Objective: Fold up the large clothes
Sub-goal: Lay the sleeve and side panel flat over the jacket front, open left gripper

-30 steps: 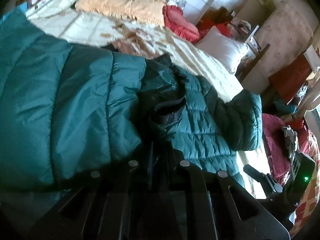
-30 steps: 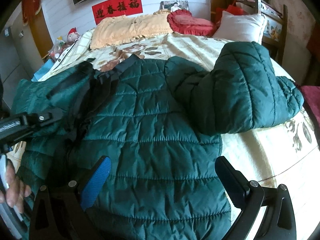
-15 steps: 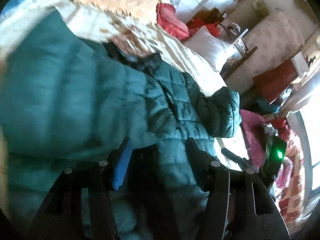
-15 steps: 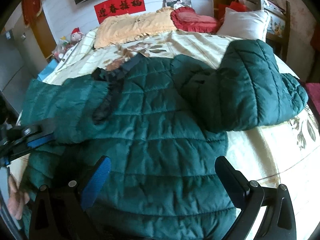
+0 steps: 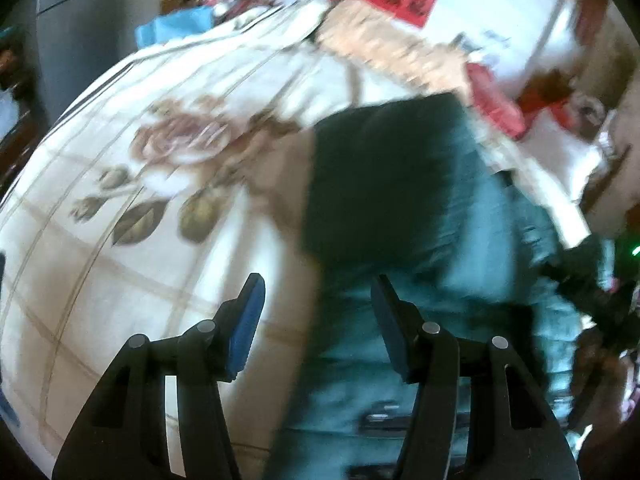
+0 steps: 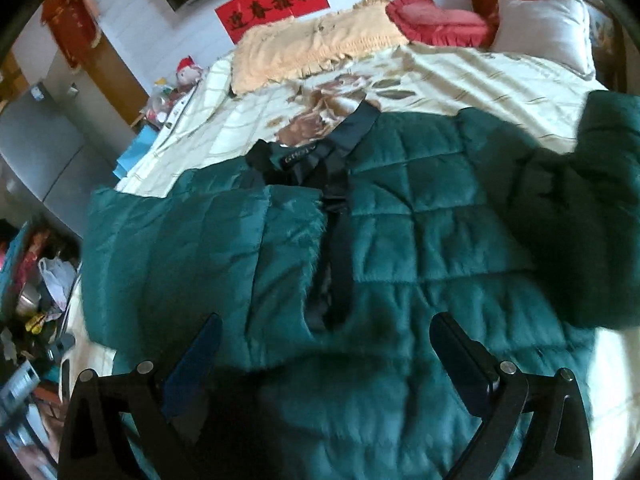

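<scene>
The left tongs (image 5: 316, 312) stand parted, nothing between the blue pads; they have just been opening. They hang over the bed (image 5: 120, 272) at the jacket's edge, one pad above bare flowered spread, the other above green fabric. The view there is blurred. The right tongs (image 6: 324, 356) gape wide and grip nothing, poised above the lower front of the green quilted jacket (image 6: 400, 248). The jacket lies spread across the near half of the bed, dark collar (image 6: 320, 152) towards the headboard end, one sleeve (image 6: 180, 248) folded in over the chest, the other sleeve (image 6: 592, 208) bunched towards the bed's right edge. A tan blanket (image 6: 312, 48), red cushion (image 6: 432, 20) and white pillow (image 6: 544, 28) sit along the head end.
</scene>
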Demonstrator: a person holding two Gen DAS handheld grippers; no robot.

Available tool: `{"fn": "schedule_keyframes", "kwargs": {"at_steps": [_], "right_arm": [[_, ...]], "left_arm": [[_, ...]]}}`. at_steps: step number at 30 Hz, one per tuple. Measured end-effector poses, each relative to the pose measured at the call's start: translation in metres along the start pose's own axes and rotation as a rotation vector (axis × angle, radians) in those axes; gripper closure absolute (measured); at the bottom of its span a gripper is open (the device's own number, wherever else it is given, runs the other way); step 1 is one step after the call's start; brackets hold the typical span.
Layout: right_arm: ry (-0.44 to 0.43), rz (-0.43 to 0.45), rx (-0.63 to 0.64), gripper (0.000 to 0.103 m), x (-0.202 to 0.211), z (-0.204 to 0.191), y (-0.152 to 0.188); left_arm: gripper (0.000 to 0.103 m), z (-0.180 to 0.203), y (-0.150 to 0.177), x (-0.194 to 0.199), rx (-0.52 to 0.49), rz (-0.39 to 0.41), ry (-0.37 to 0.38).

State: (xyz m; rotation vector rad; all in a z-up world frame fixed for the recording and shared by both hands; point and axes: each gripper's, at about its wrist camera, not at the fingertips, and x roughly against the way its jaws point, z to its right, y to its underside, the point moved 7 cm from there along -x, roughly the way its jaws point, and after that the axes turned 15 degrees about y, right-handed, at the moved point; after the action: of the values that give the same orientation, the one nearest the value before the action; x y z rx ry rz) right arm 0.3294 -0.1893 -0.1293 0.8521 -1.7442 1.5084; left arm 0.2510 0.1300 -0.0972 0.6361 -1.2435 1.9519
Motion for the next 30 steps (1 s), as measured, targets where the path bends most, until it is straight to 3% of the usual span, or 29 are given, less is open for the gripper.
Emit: {"fn": "schedule_keyframes", "kwargs": {"at_steps": [3, 6, 7, 11, 18, 26, 30], "right_arm": [[-0.012, -0.018, 0.001, 0.016, -0.015, -0.01, -0.004], [-0.028, -0.015, -0.023, 0.04, -0.023, -0.013, -0.007], [-0.03, -0.006, -0.022, 0.053, -0.024, -0.013, -0.008], [0.004, 0.056, 0.052, 0.084, -0.011, -0.019, -0.014], [0.1, 0.28, 0.09, 0.09, 0.049, 0.002, -0.039], [0.26, 0.303, 0.017, 0.094, 0.047, 0.06, -0.066], [0.313, 0.2, 0.009, 0.094, 0.005, 0.076, -0.05]], "left_arm": [[0.048, -0.017, 0.009, -0.018, 0.026, -0.048, -0.053], [0.048, -0.025, 0.015, -0.032, 0.044, -0.07, -0.064], [0.048, -0.026, 0.014, -0.035, 0.053, -0.071, -0.065], [0.048, -0.027, 0.011, -0.039, 0.073, -0.058, -0.059], [0.048, -0.026, 0.011, -0.039, 0.077, -0.061, -0.061], [0.048, -0.026, 0.01, -0.043, 0.08, -0.058, -0.067], [0.048, -0.026, 0.008, -0.039, 0.088, -0.052, -0.056]]}}
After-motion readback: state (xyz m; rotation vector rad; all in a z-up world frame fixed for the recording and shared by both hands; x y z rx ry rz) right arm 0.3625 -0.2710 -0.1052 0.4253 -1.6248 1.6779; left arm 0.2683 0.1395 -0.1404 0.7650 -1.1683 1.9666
